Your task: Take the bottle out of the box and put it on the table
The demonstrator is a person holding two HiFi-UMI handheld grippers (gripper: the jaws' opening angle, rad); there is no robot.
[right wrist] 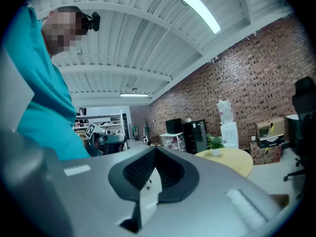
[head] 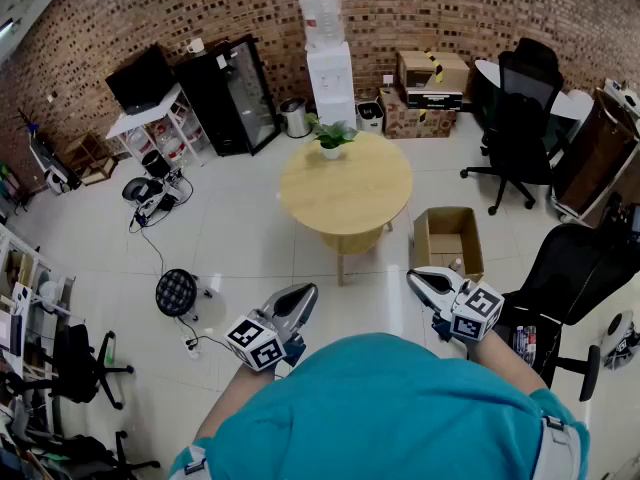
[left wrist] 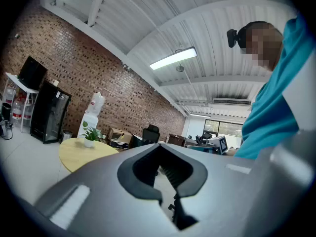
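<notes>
- Left gripper [head: 303, 295] is hovering over the floor [head: 240, 228] on the near side of the table. Its jaws are sitting clenched together with nothing between them.
- Right gripper [head: 418, 277] is also clamped shut and empty, tip hanging just short of the box's near wall.
- Box [head: 432, 230] is sitting open on the floor, just right of the table and apart from it.
- Bottle [head: 457, 265] is sitting inside the box against the near wall. Only a small pale top is showing.
- Round wooden tabletop [head: 350, 193] is carrying one potted plant [head: 332, 138] at its far edge.
- Brick wall [head: 450, 8] is running along the back of the room.
- Lining up against it, left to right: a monitor [head: 140, 78] on a white shelf unit [head: 160, 128], a black glass-door cabinet [head: 235, 93], a metal bin [head: 294, 118], a water dispenser [head: 330, 73] and stacked cartons [head: 432, 73].
- One black office chair [head: 522, 118] is standing at far right. A second chair [head: 580, 268] is sitting near right, beside the right gripper.
- A floor fan [head: 176, 291] is lying left of the left gripper, with a cable trailing across the white tiles.
- The gripper views are showing a white ribbed ceiling [left wrist: 148, 28] with a tube light [left wrist: 173, 58] glowing.
- The person's teal shirt [head: 380, 408] is filling the near edge of the head view.
</notes>
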